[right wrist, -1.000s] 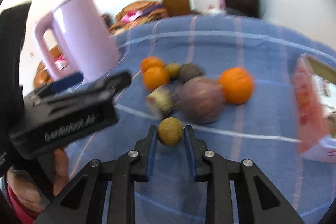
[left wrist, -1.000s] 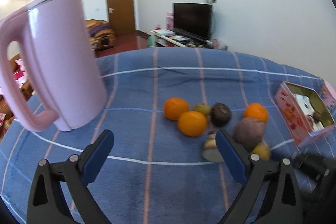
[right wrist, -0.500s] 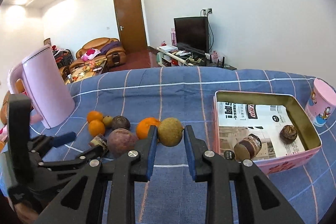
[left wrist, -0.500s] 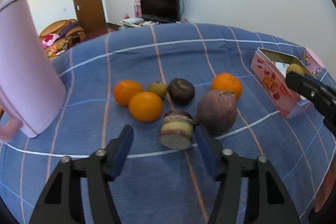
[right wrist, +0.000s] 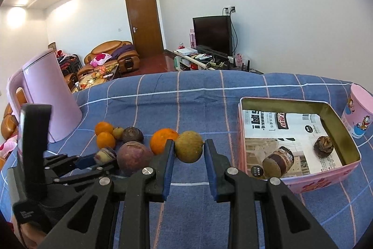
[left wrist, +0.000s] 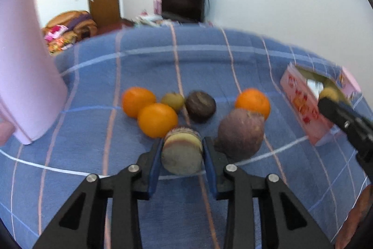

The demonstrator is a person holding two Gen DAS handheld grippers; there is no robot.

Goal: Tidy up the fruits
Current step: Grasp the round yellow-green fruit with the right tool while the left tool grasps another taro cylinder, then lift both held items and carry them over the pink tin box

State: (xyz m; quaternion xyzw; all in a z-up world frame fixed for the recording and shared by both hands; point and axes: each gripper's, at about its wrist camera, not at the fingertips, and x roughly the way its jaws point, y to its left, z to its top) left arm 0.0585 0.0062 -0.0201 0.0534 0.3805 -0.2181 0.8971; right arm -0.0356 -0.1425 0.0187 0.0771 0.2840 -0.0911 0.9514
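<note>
Left gripper [left wrist: 181, 151] jaws just closed, pinching cut banded fruit [left wrist: 182, 151] beside 2 oranges [left wrist: 149, 112], right gripper [right wrist: 188, 151] clamping brown round fruit [right wrist: 188, 149] left of pink tin [right wrist: 331, 181]

Both grippers [left wrist: 182, 151] [right wrist: 188, 151]: black frames w/ blue-lined jaws (silver pivot screws).

L gripper [left wrist: 182, 148] clamps blurry, prob. cut fruit [left wrist: 181, 154].

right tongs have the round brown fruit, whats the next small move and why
Probably carry the round brown fruit rightward over the pink tin and release. The right tongs grip it short of the tin's near wall, and two pieces already lie inside.
</note>
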